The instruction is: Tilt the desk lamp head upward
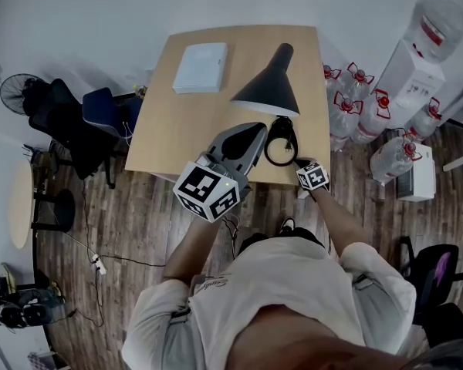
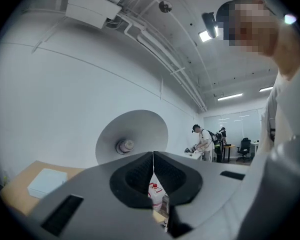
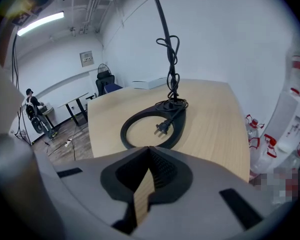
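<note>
nearby, white box (image 1: pixel 201 68) lies beside lamp head (image 1: pixel 268 83).

- Lamp head (image 1: pixel 267 83) over desk (image 1: pixel 162 141), right half; ring base (image 3: pixel 180 125) sits on desk before it, near front edge.
- Plug (image 3: pixel 162 128) lies at ring base's inner rim.
- Flat box (image 1: pixel 201 68) on desk, rear left, well apart from lamp.
- Water bottles (image 1: pixel 347 102) on floor right of desk; dispenser (image 1: pixel 413 72) beyond them.
- Chairs (image 1: pixel 100 118) left of desk; fan (image 1: pixel 19 91) further left.
</note>
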`<state>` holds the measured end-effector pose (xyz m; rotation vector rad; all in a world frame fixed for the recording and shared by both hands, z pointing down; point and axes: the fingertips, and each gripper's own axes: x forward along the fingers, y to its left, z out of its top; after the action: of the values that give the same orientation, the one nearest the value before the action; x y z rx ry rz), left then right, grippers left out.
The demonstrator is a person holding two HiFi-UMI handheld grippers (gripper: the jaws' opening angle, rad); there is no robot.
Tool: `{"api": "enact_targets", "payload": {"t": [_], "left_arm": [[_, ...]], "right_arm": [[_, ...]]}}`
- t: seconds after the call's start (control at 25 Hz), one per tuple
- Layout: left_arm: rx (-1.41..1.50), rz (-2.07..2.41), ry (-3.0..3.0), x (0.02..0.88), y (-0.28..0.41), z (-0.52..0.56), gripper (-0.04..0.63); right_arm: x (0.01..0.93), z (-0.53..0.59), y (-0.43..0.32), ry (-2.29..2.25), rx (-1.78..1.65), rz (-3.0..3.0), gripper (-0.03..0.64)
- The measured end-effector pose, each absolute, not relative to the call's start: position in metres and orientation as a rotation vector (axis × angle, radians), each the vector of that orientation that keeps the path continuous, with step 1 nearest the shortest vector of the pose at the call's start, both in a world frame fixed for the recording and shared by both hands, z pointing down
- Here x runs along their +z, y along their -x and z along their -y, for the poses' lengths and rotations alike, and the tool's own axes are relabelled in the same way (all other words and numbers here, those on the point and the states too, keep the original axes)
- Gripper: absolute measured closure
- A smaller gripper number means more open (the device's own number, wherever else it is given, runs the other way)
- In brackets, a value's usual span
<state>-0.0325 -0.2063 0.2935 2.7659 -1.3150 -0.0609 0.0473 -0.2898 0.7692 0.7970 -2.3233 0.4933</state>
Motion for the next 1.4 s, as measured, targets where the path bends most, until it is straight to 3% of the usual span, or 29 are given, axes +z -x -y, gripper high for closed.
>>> {"api": "enact_targets", "payload": {"t": [0.52, 0.92, 1.4], "left_arm": [[0.040, 1.104, -2.639, 0.365, 0.075, 0.141, 0.579], [0.041, 1.040, -2.570, 0.406, 0.081, 0.118, 0.578], [0.030, 1.112, -2.632, 0.385, 0.069, 0.121, 0.578]], "right_arm": [[0.689, 0.153, -0.047, -0.839, 0.471, 2.377, 0.621], [0.572, 0.130, -0.047, -1.116, 0.364, 2.568, 0.621], [0.413, 0.141, -0.039, -1.240, -0.078, 2.764, 0.621]]}}
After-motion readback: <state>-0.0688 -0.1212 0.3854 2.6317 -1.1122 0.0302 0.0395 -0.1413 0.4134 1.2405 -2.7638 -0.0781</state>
